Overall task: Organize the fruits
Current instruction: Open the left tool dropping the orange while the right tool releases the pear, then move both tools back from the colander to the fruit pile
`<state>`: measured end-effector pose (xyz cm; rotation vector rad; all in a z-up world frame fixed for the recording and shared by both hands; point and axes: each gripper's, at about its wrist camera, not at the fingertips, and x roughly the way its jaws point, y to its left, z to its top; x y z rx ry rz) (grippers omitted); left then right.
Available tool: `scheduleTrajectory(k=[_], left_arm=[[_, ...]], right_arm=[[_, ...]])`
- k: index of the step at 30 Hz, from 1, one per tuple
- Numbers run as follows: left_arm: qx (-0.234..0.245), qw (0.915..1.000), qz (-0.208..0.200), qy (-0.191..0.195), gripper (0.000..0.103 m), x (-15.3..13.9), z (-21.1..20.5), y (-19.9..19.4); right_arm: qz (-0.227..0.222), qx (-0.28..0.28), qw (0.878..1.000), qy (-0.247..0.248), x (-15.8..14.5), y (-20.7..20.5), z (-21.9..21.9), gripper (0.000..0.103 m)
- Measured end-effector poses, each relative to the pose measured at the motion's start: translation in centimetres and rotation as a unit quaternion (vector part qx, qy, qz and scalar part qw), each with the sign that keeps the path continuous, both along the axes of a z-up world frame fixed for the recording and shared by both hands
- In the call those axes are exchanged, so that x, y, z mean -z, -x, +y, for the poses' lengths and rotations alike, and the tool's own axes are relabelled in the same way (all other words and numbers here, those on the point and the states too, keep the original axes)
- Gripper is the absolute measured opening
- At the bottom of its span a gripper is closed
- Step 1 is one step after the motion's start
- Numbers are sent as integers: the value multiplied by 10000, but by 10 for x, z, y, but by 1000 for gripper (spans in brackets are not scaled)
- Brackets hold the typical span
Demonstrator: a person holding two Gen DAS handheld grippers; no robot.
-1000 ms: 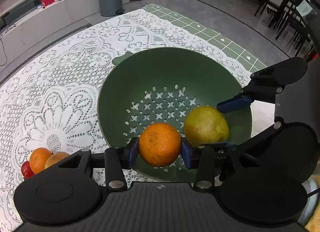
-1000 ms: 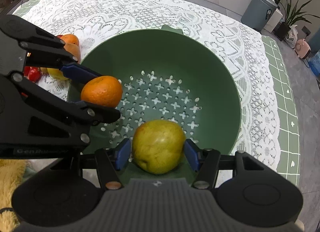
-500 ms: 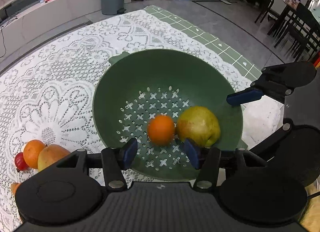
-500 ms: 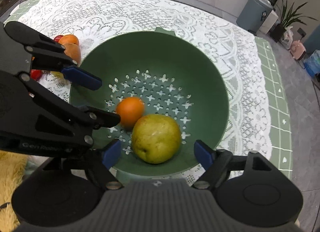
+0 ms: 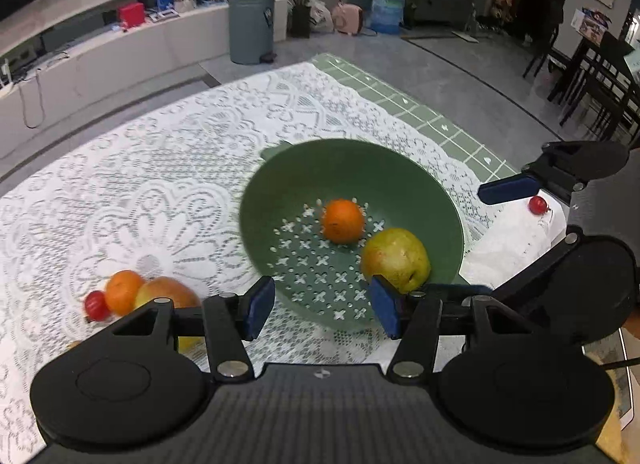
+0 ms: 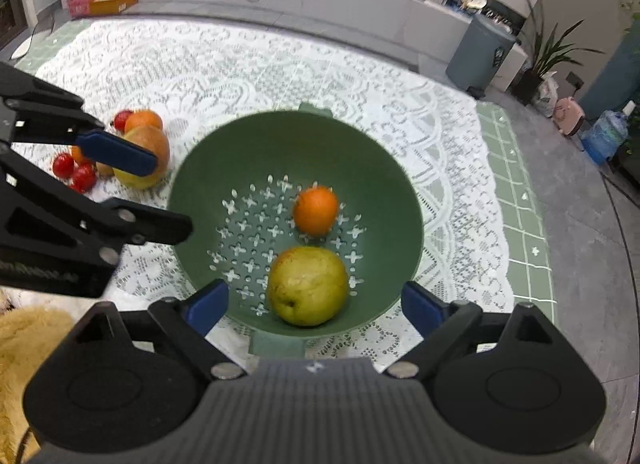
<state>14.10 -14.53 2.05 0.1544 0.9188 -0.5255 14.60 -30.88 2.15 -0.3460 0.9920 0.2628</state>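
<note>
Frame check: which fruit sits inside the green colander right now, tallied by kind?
Round orange citrus fruit: 1
Yellow-green pear: 1
Total inside the green perforated plastic colander: 2

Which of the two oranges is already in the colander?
The round orange beside the yellow-green pear in the green perforated colander; the other orange sits on the lace tablecloth.

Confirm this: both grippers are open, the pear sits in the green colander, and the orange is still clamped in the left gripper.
Not quite. The orange is not clamped: it lies loose in the green colander beside the pear, as the right wrist view shows. The left gripper is open and empty; the right gripper is open too.
</note>
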Motion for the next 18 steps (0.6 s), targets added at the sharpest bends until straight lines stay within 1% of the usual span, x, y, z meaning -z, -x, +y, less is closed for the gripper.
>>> scheduleTrajectory(k=[3,5,9,13,16,18], left_arm=[[-116,9999,-88,18,65,-8,11,9],[-198,9997,-146,50,65,-12,19,15],[-402,9988,-247,87,65,-19,36,24],[-658,9972,-351,113,65,-23,58,33],[-855,9954,-415,143,65,-24,75,36],[-1001,9937,-438,253,65,-24,89,38]], right_arm=[[-218,127,9997,-76,-7,11,4,90],[-313,194,9990,-265,-12,17,7,92],[-365,267,9963,-738,-17,27,19,92],[-510,295,9929,-1029,-15,36,40,92],[-612,405,9881,-1348,-12,40,51,92],[-688,534,9824,-1654,-9,41,57,92]])
